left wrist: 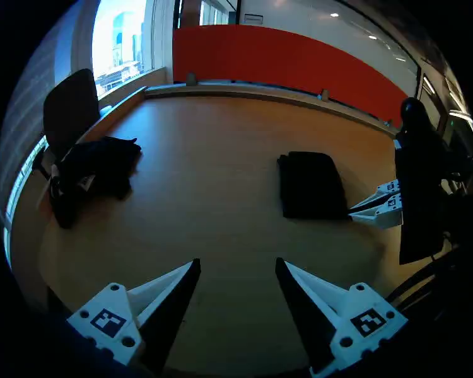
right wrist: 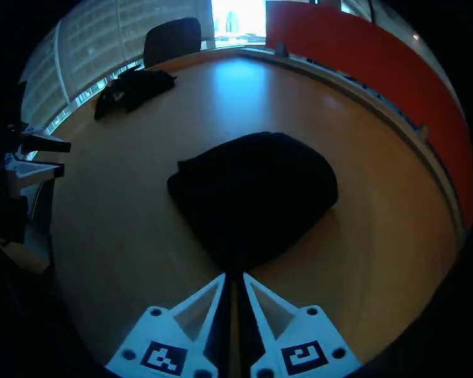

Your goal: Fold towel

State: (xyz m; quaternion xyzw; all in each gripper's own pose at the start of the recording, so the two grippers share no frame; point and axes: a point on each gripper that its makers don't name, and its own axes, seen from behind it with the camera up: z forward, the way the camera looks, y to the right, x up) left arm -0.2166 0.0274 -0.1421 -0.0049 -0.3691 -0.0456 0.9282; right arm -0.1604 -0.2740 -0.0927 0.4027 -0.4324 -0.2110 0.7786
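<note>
My left claw hangs open above bare worktop. My right claw is drawn almost closed, its tips at the near edge of the dark folded towel; I cannot tell whether cloth is pinched. The towel lies flat mid-worktop. Farther off, a dark bundle sits beside a chair.

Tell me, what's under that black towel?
The wooden table is under the black towel, showing all around it. The towel covers the spot beneath, so anything hidden there cannot be seen.
</note>
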